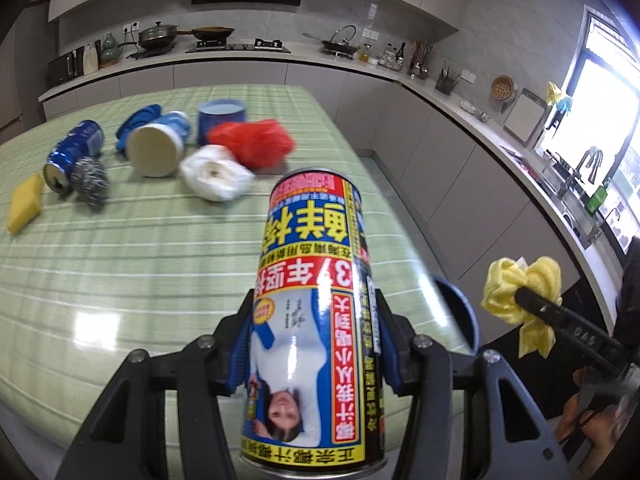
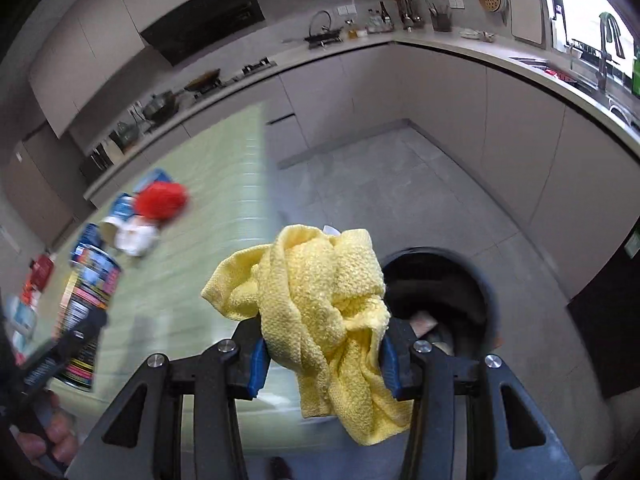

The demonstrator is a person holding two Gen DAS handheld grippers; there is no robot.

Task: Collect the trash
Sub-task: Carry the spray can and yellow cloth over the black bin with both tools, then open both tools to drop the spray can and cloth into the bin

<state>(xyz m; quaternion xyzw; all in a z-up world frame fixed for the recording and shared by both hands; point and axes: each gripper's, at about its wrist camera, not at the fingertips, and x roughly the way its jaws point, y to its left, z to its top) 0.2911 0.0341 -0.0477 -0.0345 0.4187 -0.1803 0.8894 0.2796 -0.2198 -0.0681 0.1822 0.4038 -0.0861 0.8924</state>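
My left gripper (image 1: 314,342) is shut on a tall drink can (image 1: 316,280) with a red, yellow and blue label, held over the near right part of the green table (image 1: 132,264). My right gripper (image 2: 324,356) is shut on a crumpled yellow cloth (image 2: 320,300), which hangs just left of the dark round bin (image 2: 493,304) on the floor. Some trash lies inside the bin. In the left wrist view the yellow cloth (image 1: 520,292) and right gripper (image 1: 528,300) hang to the right, past the bin's rim (image 1: 466,308). The can (image 2: 94,280) also shows in the right wrist view.
Further back on the table lie a red plastic bag (image 1: 252,140), a white crumpled bag (image 1: 214,176), a paper cup (image 1: 158,148), a blue tub (image 1: 220,120), a blue cloth (image 1: 140,120), a crushed blue can (image 1: 76,152), a steel scourer (image 1: 90,178) and a yellow sponge (image 1: 26,206). Kitchen counters run behind.
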